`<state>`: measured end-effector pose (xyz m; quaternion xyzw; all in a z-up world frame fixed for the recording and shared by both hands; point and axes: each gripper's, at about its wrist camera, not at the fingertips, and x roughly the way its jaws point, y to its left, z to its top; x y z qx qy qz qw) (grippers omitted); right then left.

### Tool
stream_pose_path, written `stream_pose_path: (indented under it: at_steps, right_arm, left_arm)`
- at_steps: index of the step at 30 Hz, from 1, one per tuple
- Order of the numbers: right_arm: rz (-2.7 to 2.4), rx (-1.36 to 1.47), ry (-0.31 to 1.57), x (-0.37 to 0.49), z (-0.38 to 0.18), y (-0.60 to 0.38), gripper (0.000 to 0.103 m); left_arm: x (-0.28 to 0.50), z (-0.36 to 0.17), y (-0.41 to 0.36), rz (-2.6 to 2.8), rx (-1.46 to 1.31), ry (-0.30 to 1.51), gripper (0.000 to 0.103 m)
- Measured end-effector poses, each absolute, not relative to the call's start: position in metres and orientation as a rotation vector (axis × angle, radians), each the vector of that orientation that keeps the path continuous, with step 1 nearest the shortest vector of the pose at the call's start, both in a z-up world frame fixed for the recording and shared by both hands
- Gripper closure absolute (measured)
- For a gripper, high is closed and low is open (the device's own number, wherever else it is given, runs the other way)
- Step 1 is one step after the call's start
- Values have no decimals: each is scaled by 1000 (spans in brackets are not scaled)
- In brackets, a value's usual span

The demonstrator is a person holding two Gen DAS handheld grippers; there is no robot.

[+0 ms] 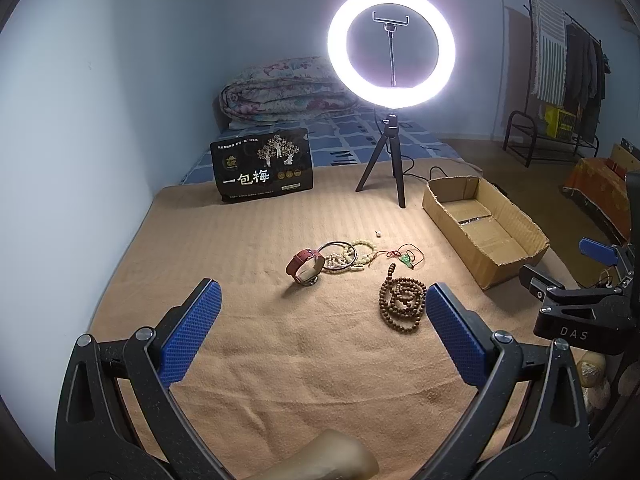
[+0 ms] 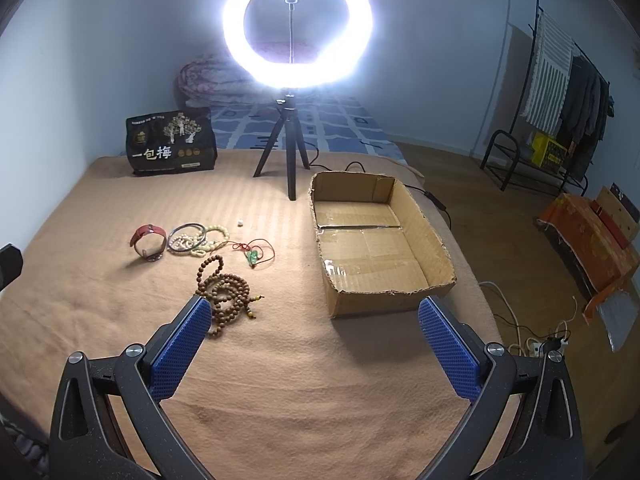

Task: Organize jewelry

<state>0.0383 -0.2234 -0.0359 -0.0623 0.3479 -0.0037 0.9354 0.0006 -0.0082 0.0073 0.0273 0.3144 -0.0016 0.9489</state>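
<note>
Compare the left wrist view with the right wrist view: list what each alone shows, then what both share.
Left wrist only: the right gripper seen from outside at the right edge.

Right wrist only: white cables and a power strip on the floor.

Both: wooden bead strand, red-strapped watch, green pendant on red cord, pale bracelets, cardboard box, ring light, black bag.

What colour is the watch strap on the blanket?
Red-brown; the watch strap shows best in the left wrist view.
</note>
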Motion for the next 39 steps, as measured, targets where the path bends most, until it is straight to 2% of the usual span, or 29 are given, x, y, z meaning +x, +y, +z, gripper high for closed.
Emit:
stream_pose_path:
  at_steps: [39]
  right_arm:
    - [-6,-120,714,39,-39,-222,0]
  left_arm:
    - [2,8,-6,-3,52,644,0]
